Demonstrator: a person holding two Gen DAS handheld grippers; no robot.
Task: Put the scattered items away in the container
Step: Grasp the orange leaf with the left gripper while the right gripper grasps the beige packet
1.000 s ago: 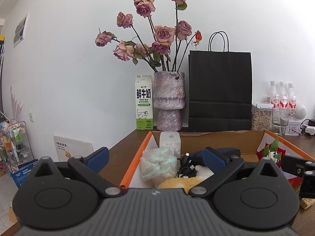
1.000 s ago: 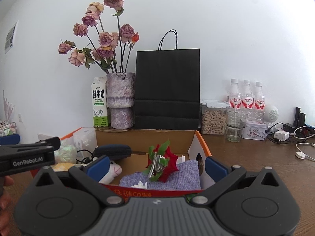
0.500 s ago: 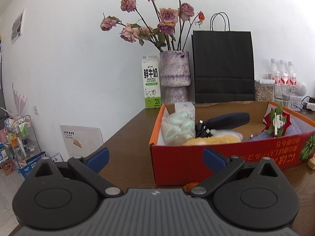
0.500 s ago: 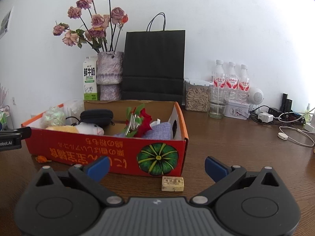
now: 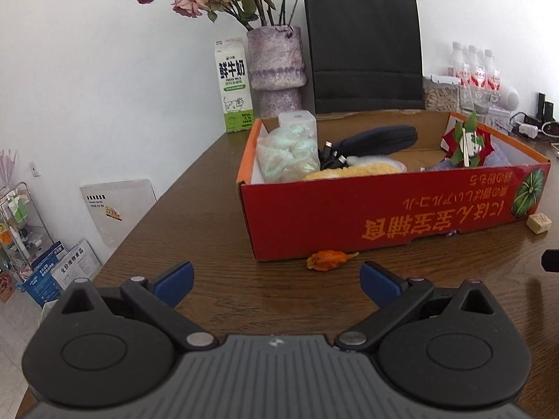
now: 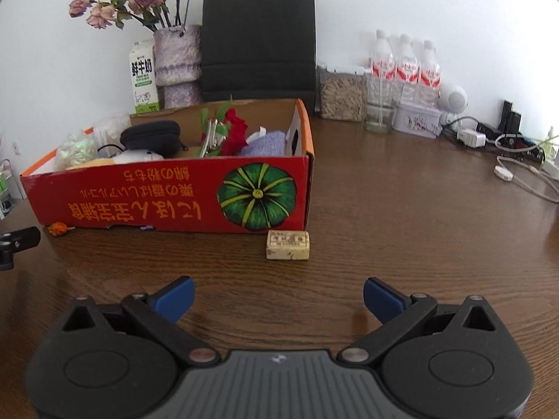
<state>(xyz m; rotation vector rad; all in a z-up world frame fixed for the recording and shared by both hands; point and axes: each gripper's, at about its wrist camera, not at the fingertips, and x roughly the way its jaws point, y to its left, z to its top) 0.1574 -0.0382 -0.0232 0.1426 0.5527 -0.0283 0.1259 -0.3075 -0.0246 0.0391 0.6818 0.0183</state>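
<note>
Two loose items remain on the brown wooden table [image 6: 401,209] outside the red cardboard box [image 6: 167,192].

Left gripper [image 5: 276,281]: jaws released, empty; the small orange dried flower [image 5: 328,260] lies just ahead, slightly right of centre, long axis crosswise, touching the box front. Right gripper [image 6: 277,295]: jaws released, empty; the beige rectangular block [image 6: 288,249] lies dead ahead, long axis crosswise, just beside the box's corner. Each gripper is nearer its own item.

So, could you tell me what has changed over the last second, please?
Both grippers pulled back from over the red box toward the near table edge. The left gripper and right gripper now hang open and empty above the table. Nothing was grasped or released. The box contents, the orange scrap and the small block in front of the box kept their places.
</note>
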